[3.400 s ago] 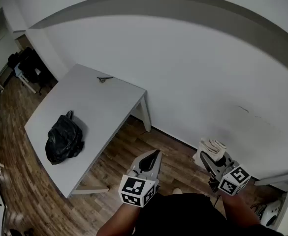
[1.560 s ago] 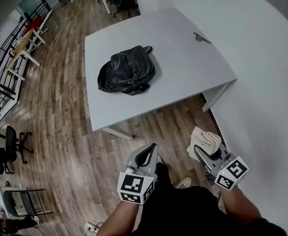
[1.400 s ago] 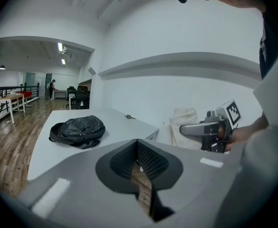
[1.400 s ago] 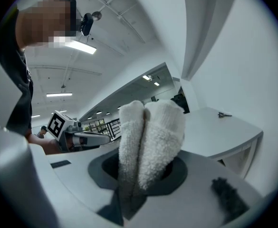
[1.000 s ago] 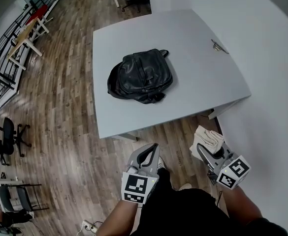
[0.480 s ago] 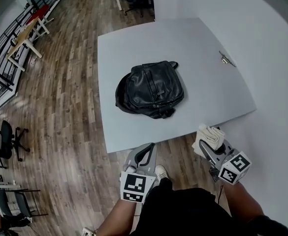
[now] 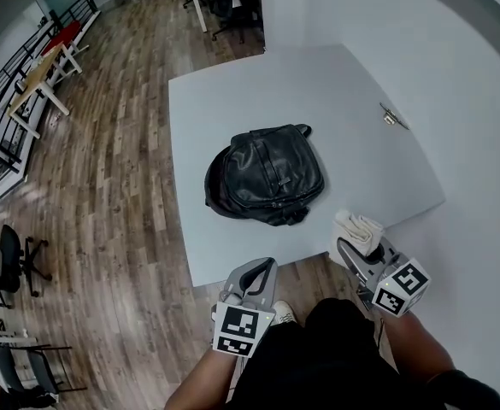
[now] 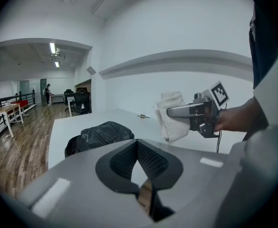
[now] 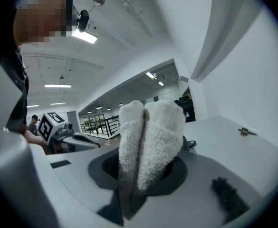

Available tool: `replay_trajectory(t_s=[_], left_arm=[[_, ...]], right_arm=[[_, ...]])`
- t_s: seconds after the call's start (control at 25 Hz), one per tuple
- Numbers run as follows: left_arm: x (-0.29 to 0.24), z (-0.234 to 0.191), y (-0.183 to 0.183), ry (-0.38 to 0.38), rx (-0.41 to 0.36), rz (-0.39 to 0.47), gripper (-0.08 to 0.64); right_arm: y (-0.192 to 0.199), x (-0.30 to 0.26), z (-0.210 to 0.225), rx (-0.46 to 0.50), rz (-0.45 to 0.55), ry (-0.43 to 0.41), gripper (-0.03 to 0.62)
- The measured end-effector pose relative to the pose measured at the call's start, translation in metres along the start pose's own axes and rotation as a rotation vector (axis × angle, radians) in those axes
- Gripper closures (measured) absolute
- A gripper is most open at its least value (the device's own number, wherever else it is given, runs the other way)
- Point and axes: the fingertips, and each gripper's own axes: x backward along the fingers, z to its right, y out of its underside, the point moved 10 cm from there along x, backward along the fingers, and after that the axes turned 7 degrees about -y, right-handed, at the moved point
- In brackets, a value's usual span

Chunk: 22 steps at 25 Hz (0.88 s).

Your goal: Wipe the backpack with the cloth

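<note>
Table (image 7: 232,101): pale grey, one side against a white wall (image 7: 455,75), on wood floor (image 7: 104,143).
Backpack (image 7: 267,175): black, lying flat near the table's near edge.
Metal piece (image 7: 391,116): small, by the wall-side edge.
Right gripper (image 7: 350,248): clamped on a folded white cloth (image 7: 358,231), above the near right corner.
Left gripper (image 7: 265,267): fingers together, empty, off the near edge.

The backpack (image 7: 267,174) looks like glossy creased leather, the cloth (image 7: 358,230) rough terry, the table (image 7: 232,101) smooth matt.
</note>
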Motion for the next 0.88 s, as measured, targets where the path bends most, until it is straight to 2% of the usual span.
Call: replay_trajectory(t_s=[0.36, 0.68, 0.88], left_arm=[[-0.012, -0.005, -0.008, -0.012, 0.004, -0.027, 0.552], [-0.051, -0.008, -0.027, -0.053, 0.0, -0.049, 0.552], [-0.081, -0.011, -0.046, -0.089, -0.005, -0.05, 0.552]], right_arm=[[-0.011, -0.01, 0.037, -0.003, 0.014, 0.033, 0.508], [-0.014, -0.036, 0.105, 0.009, 0.003, 0.018, 0.508], [-0.007, -0.053, 0.148, -0.029, -0.02, -0.009, 0.508]])
